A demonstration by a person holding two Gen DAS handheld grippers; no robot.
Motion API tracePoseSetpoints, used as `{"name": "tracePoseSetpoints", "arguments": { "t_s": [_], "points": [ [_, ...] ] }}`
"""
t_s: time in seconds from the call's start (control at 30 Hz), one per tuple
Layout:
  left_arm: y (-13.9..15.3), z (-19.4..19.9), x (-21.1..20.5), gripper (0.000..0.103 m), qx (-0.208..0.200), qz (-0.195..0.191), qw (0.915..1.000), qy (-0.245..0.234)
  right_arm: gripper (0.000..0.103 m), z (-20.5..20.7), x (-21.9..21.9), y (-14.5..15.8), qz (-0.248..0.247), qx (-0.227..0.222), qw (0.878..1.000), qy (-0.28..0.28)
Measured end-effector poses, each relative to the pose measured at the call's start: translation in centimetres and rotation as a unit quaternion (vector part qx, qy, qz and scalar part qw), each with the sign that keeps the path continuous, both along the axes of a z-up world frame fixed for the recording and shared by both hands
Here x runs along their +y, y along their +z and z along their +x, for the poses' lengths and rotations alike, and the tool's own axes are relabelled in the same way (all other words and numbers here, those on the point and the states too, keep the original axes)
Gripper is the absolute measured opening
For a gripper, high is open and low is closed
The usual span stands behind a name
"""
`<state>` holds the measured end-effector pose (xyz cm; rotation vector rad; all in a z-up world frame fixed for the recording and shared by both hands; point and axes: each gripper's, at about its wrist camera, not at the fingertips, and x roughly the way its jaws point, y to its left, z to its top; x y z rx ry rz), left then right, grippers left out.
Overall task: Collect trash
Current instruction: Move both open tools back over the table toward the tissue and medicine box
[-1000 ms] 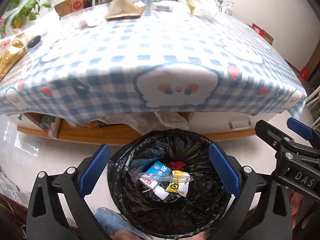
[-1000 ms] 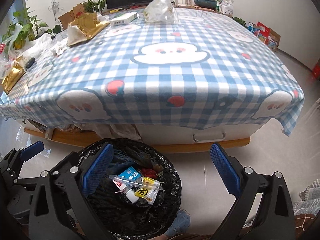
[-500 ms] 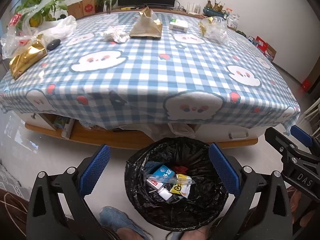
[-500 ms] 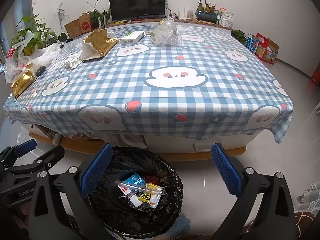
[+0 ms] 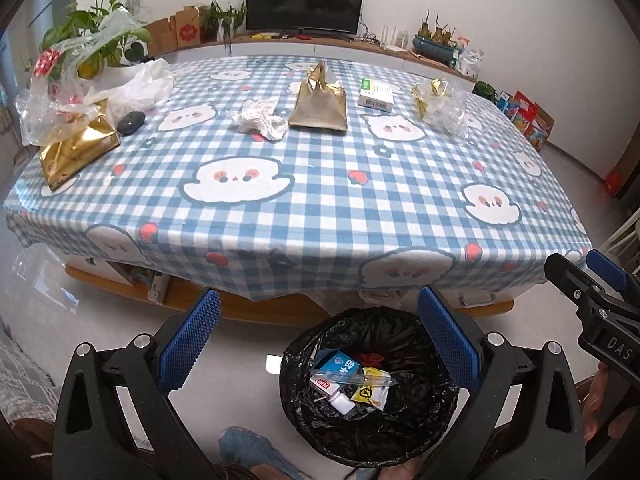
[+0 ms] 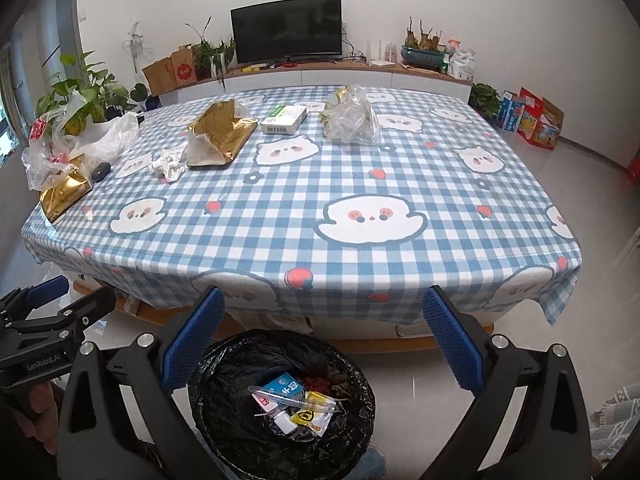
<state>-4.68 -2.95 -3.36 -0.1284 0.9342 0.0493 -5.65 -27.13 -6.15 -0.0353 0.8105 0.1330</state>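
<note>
Left wrist view: both the left gripper [image 5: 318,338] and right gripper [image 6: 324,336] gape empty above the bin [image 5: 368,388], beyond which the crumpled tissue [image 5: 262,120] looks light and soft, best pinched mid-wad.

Both grippers have risen (left [image 5: 316,344], right [image 6: 320,340]); trash bin [image 5: 400,436] now sits lower, farther off.

A table [image 5: 320,208] under a blue checked cloth carries litter: a gold bag [image 5: 74,148] at its left edge, crumpled tissue [image 5: 262,120], an opened gold wrapper [image 5: 320,106], a white box [image 5: 375,94] and clear plastic [image 5: 442,108] toward its far edge.
</note>
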Motion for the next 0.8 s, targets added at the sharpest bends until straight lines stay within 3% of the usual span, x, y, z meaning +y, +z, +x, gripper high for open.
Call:
{"name": "tracePoseSetpoints", "arguments": {
  "t_s": [0.37, 0.57, 0.8],
  "points": [
    [3.3, 4.4, 3.4, 0.097, -0.02, 0.003, 0.9997, 0.016, 0.095, 4.0, 2.5, 2.2, -0.011, -0.018, 1.0, 0.013],
    [2.7, 7.2, 5.0, 0.097, -0.008, -0.012, 0.9995, 0.03, 0.095, 7.3, 3.9, 2.5, -0.018, -0.018, 0.999, 0.02],
    [2.8, 10.6, 6.4, 0.097, -0.009, 0.001, 0.9992, 0.039, 0.095, 11.3, 5.2, 2.2, -0.024, -0.016, 0.999, 0.026]
  ]
}}
